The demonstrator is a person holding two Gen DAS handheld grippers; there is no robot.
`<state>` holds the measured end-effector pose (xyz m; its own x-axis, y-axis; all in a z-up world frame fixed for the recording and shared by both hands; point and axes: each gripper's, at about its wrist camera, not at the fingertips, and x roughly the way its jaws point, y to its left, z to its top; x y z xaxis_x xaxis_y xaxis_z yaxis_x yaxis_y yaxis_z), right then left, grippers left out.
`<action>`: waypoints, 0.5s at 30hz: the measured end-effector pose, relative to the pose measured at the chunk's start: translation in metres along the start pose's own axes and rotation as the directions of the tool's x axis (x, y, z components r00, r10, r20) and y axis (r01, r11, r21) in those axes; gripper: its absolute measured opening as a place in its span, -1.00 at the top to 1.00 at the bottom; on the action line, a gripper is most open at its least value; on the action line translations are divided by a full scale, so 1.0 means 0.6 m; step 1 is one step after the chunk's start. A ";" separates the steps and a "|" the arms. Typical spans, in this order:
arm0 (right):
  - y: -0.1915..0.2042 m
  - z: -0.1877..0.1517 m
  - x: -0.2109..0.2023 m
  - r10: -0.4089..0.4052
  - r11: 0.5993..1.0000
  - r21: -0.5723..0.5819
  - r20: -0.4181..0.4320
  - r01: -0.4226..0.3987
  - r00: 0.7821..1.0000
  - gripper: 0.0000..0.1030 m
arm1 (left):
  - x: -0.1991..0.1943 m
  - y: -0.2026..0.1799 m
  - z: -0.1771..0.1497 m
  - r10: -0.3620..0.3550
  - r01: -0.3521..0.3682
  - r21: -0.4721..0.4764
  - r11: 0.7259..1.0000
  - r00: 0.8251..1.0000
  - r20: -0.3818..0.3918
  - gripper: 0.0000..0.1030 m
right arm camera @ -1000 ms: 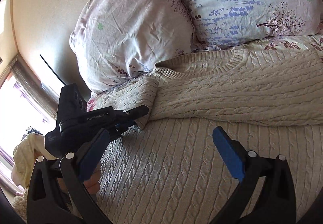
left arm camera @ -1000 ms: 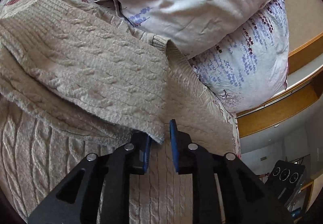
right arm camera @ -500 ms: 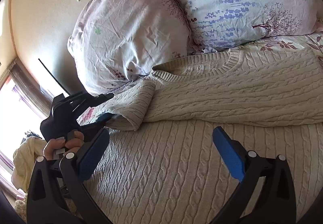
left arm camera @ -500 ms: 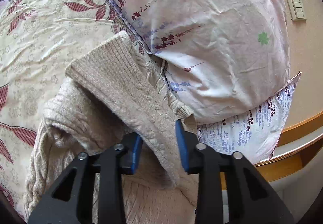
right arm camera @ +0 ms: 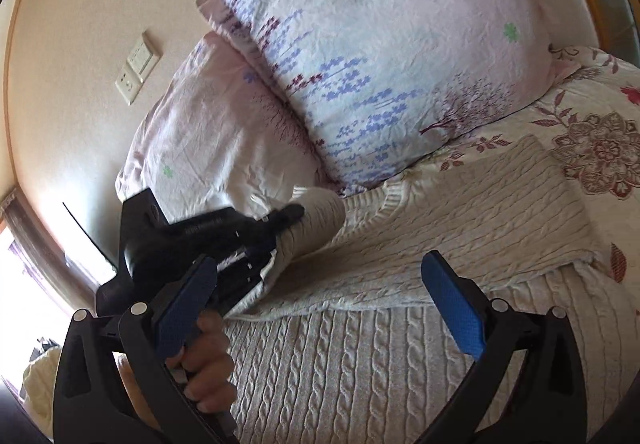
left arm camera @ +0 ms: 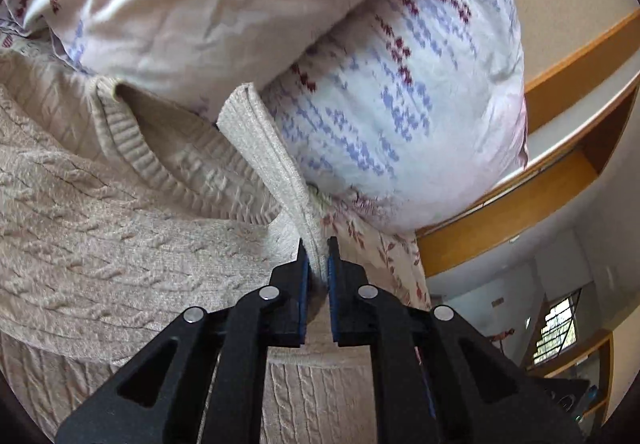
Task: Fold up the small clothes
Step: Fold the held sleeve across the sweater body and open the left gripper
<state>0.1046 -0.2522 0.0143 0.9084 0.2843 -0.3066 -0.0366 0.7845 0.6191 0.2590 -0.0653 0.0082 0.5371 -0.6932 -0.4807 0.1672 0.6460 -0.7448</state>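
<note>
The left gripper (left arm camera: 316, 264) has its blue fingers (left arm camera: 303, 284) pinched tight on the ribbed cuff of the sleeve (left arm camera: 272, 159), holding it up off the knit, right up by the pillows at the head of the bed. The cream cable-knit sweater (right arm camera: 460, 228) lies spread across the bed, neckline towards the pillows, body running down towards the foot.

How far along? Looks like early going. On the far side, a fold of knit already lies flat across the chest (right arm camera: 532, 203), so one side appears tucked in. This near sleeve is mid-fold, lifted but not laid down. The body below shows no crosswise fold yet, so that part is surely still to come.

The right gripper (right arm camera: 320, 324) hangs over the lower body of the sweater, blue fingers (right arm camera: 452, 300) spread wide, gripping nothing. Ready to pin or smooth, I'd say.

Around it: two floral pillows, the blue-flowered pillow (left arm camera: 400, 103) pressing close beside the raised cuff, the pink pillow (right arm camera: 216, 131) behind it against the wall. The patterned bedspread (right arm camera: 592, 147) shows at the far edge, the wooden headboard shelf (left arm camera: 520, 203) past the pillows, a wall switch plate (right arm camera: 138, 67) above.

The snag: the pillows crowd the collar end, leaving little room to lay that sleeve flat.
</note>
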 end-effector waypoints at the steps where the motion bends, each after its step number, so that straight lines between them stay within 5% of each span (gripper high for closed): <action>1: -0.011 0.004 -0.005 -0.017 1.000 0.027 0.017 0.017 1.000 -0.97 | 0.021 -0.005 -0.010 0.035 -0.032 0.042 0.999 0.997 -0.070 0.85; 4: -0.039 0.014 -0.002 -0.051 0.994 0.101 0.021 0.049 0.998 -0.97 | 0.056 -0.027 -0.045 0.149 -0.110 0.216 0.970 0.974 -0.172 0.66; 8: -0.059 0.016 0.018 -0.086 0.987 0.134 -0.032 0.090 0.996 -0.97 | 0.015 -0.060 -0.066 0.148 -0.094 0.353 0.931 0.981 -0.129 -0.16; 11: -0.064 0.011 0.029 -0.098 0.985 0.139 -0.059 0.105 0.993 -0.97 | -0.048 -0.059 -0.070 0.154 -0.111 0.395 0.912 0.985 -0.078 -0.28; 15: -0.075 0.011 0.027 -0.096 0.981 0.165 -0.059 0.105 0.994 -0.97 | -0.141 -0.007 -0.058 0.245 -0.238 0.390 0.889 0.969 0.031 -0.37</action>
<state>0.1235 -0.2867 -0.0136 0.8814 0.2397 -0.4071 0.1280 0.7083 0.6942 0.1838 -0.0202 0.0357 0.5874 -0.5032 -0.6339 0.3436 0.8642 -0.3676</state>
